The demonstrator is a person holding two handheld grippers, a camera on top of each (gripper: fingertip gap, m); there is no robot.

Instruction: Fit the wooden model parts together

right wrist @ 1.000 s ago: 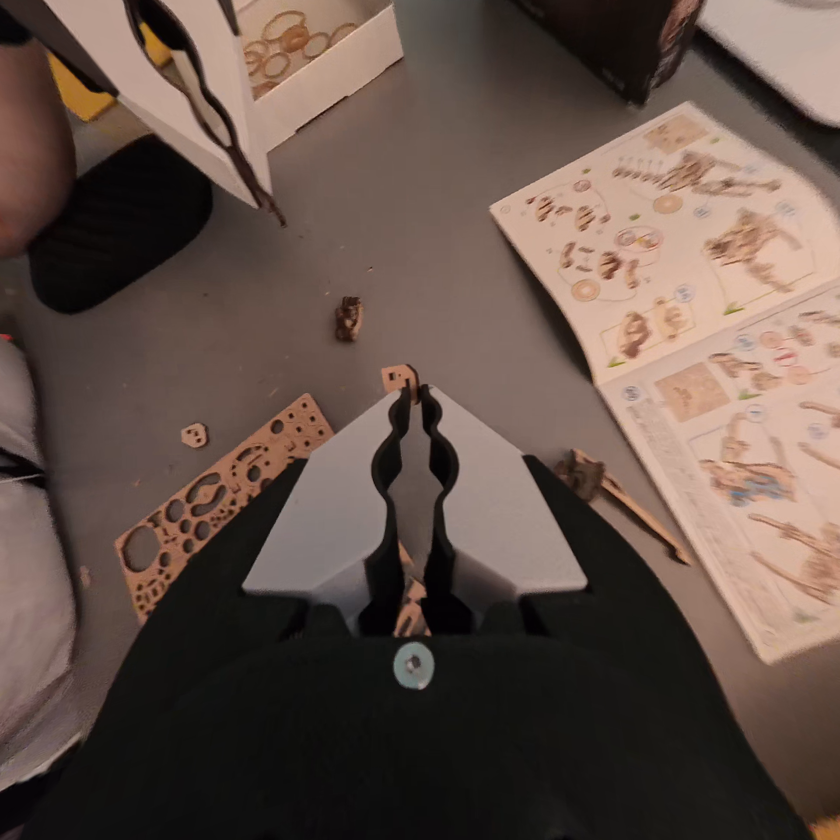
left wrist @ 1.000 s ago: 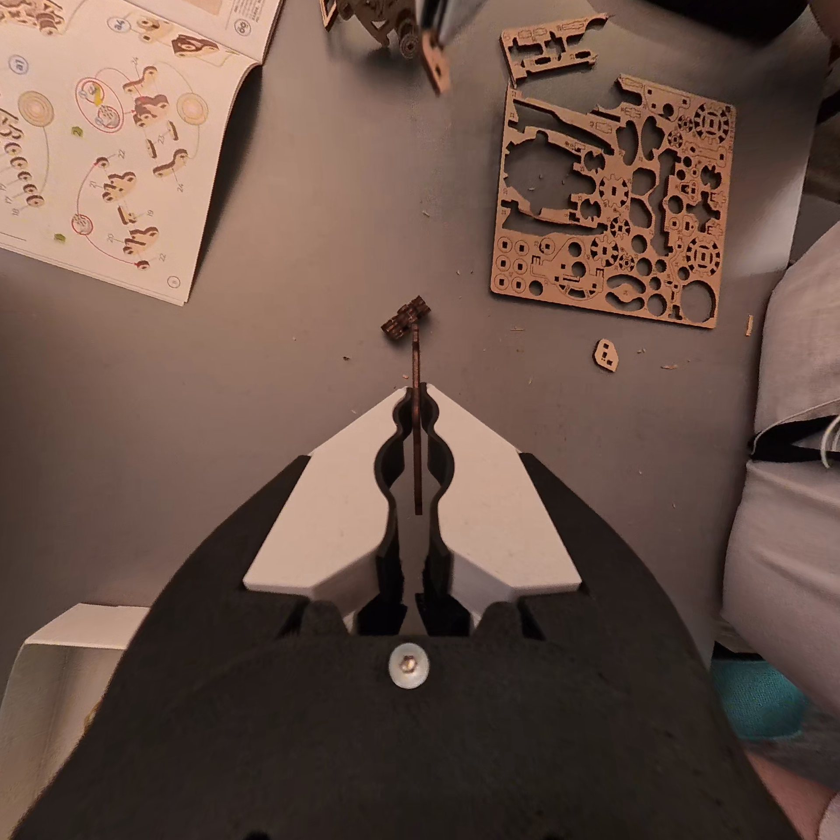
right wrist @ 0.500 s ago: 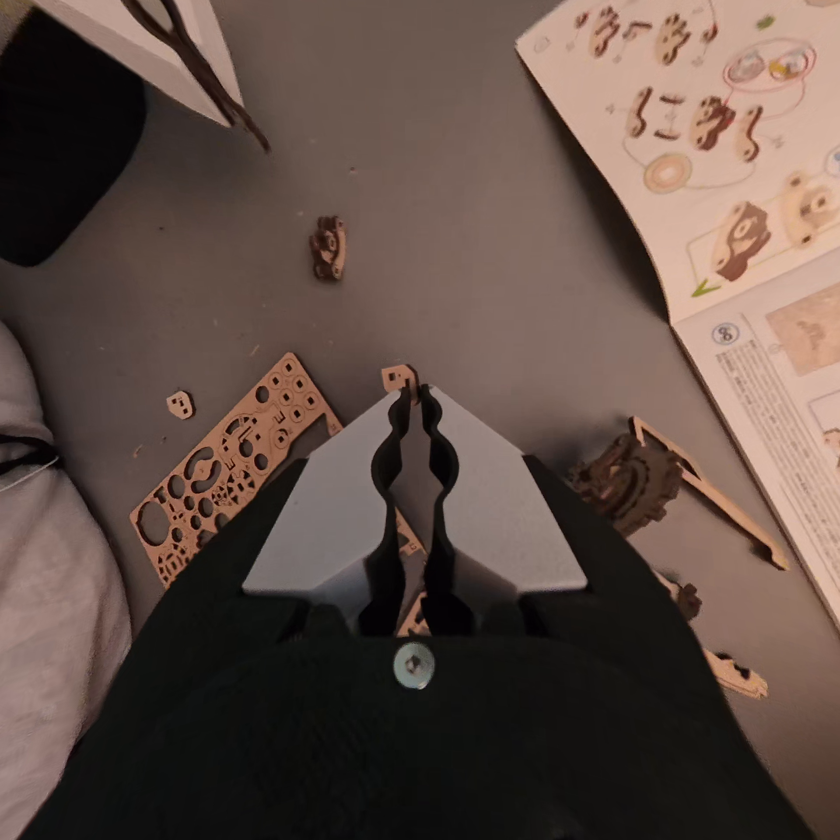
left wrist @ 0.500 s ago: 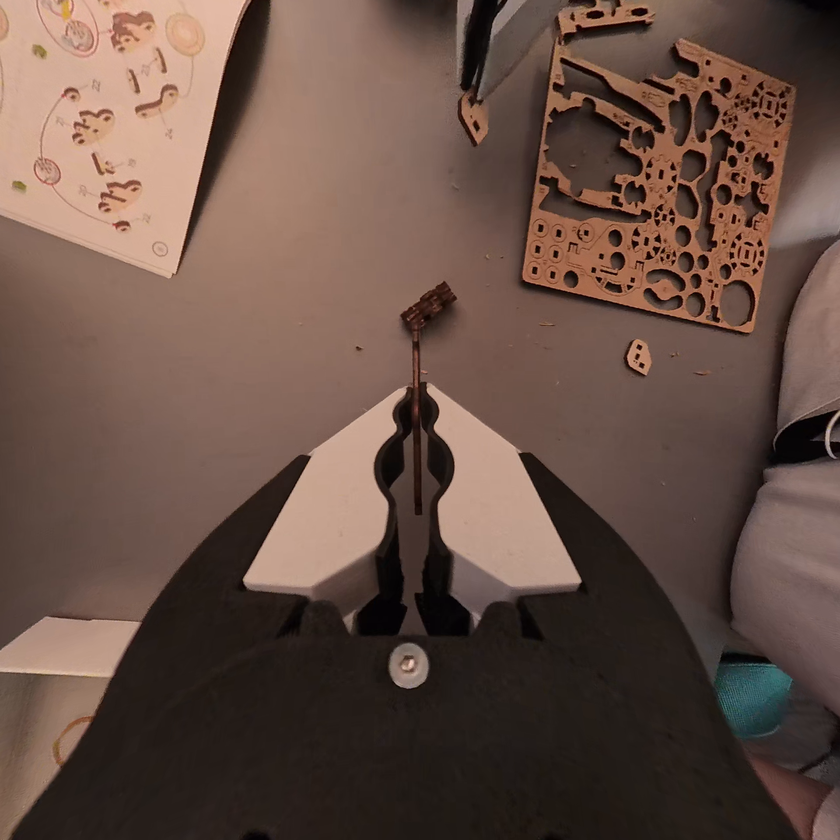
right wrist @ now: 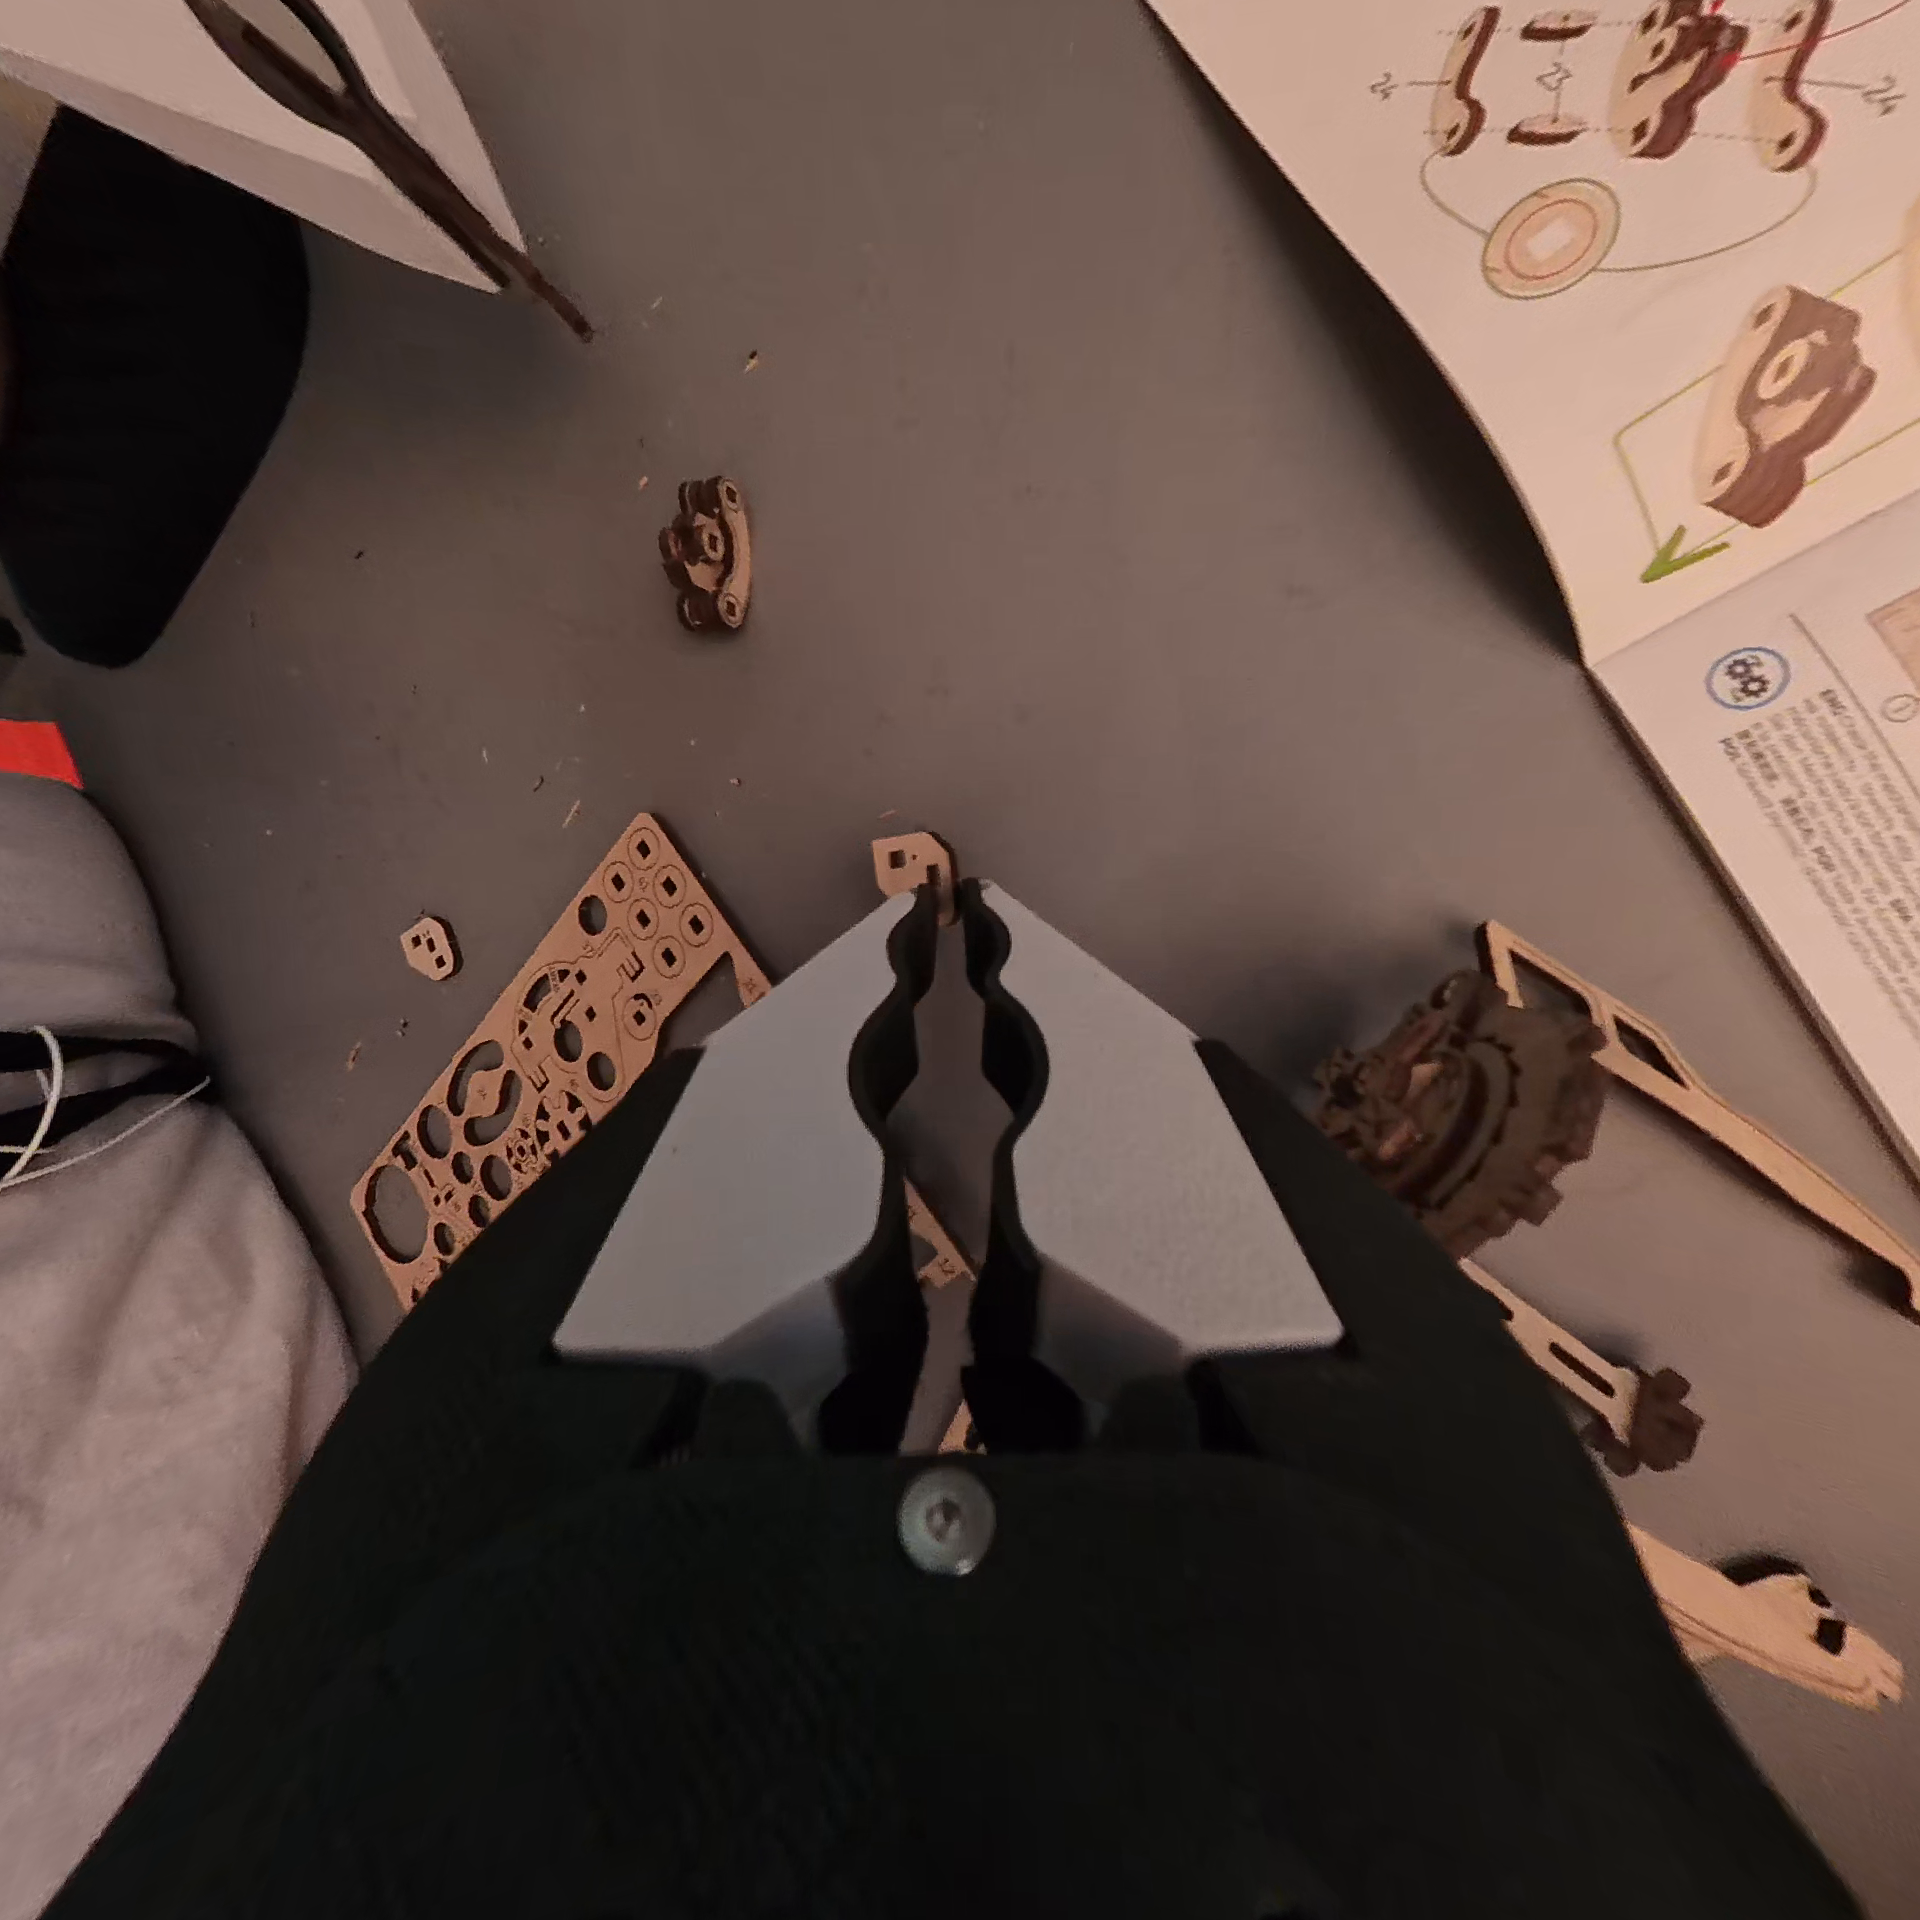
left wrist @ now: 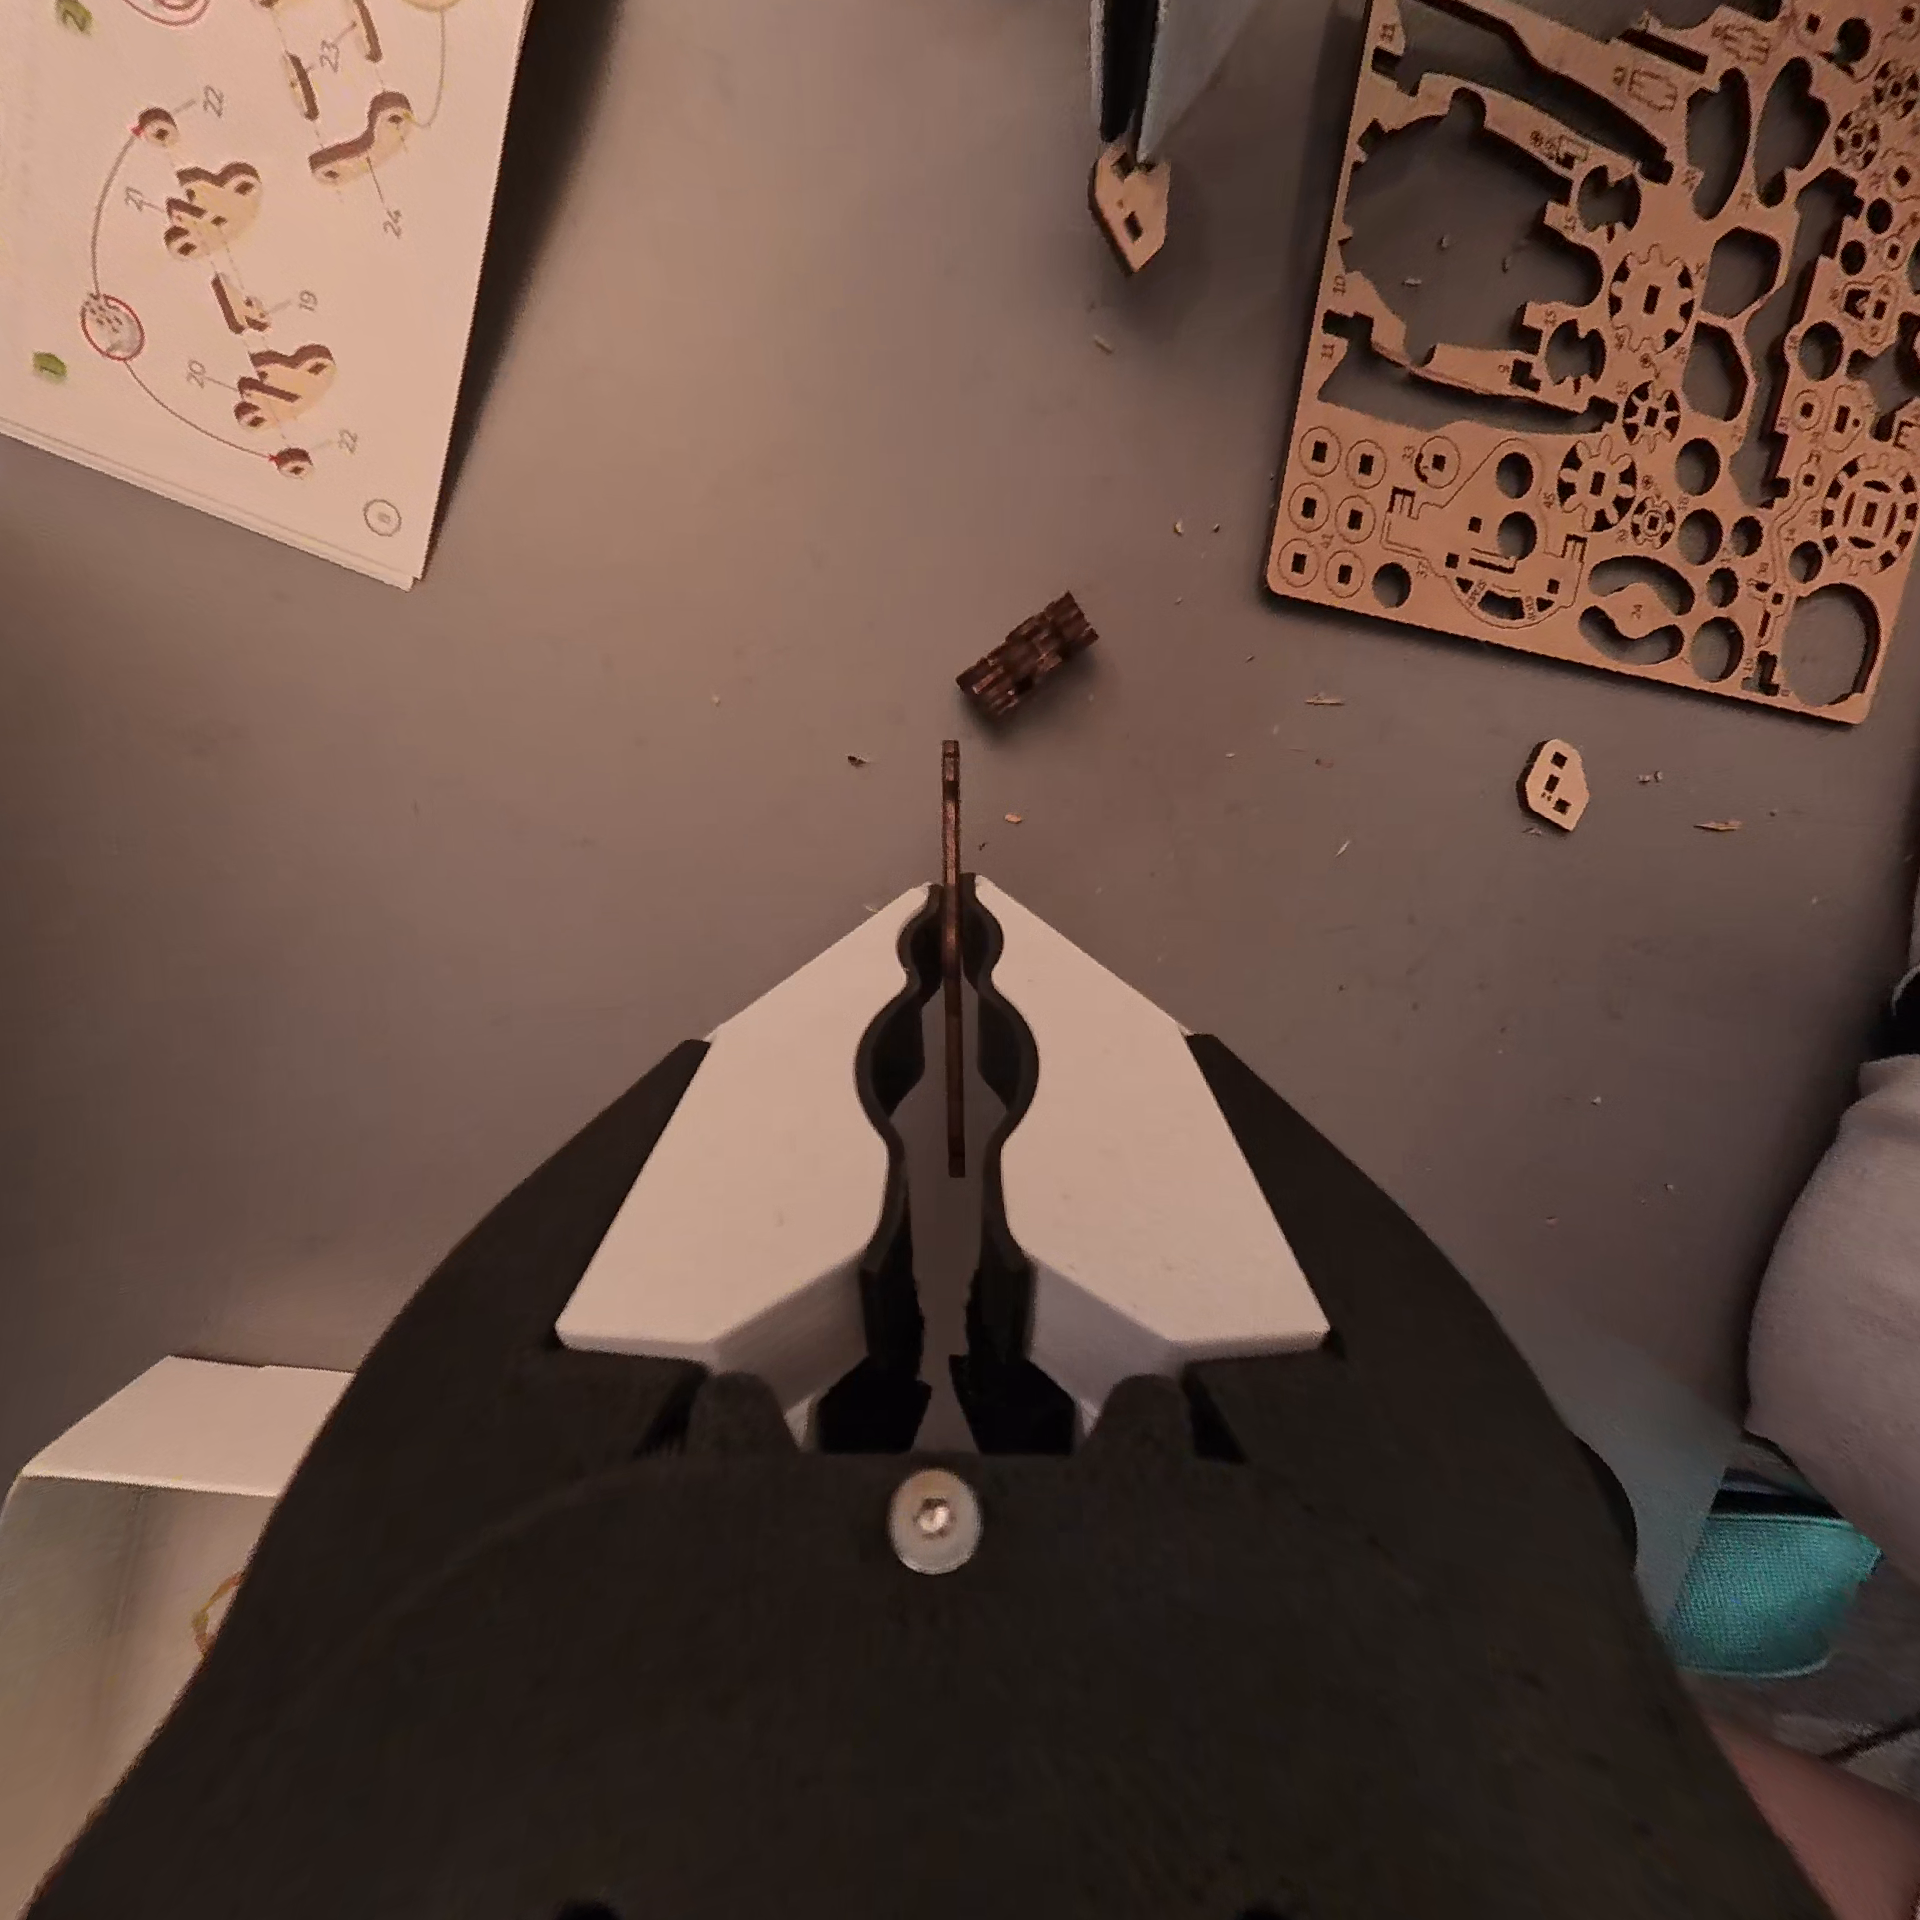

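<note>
My left gripper (left wrist: 950, 891) is shut on a thin flat wooden piece (left wrist: 951, 821), held edge-on, its tip just short of a small dark stacked wooden block (left wrist: 1027, 669) on the grey table. My right gripper (right wrist: 943, 899) is shut on a small tan wooden piece (right wrist: 912, 864) with a square hole. That piece and gripper show at the top of the left wrist view (left wrist: 1130, 203). The stacked block (right wrist: 709, 553) lies ahead-left in the right wrist view, with the left gripper (right wrist: 540, 301) beyond it at the top left.
A punched-out wooden sheet (left wrist: 1621, 353) lies right, a loose small piece (left wrist: 1553, 784) below it. An instruction booklet (left wrist: 239, 239) lies left. A geared wooden sub-assembly (right wrist: 1455, 1091) sits right of my right gripper. A white box (left wrist: 125, 1475) is near left. A person's grey clothing (right wrist: 125, 1195) borders the table. Some 15 cm of space lies between my two pairs of fingers.
Both grippers have come lower and closer to the table and to each other. The stacked block now sits a little right of the held strip's tip, apart from it.
</note>
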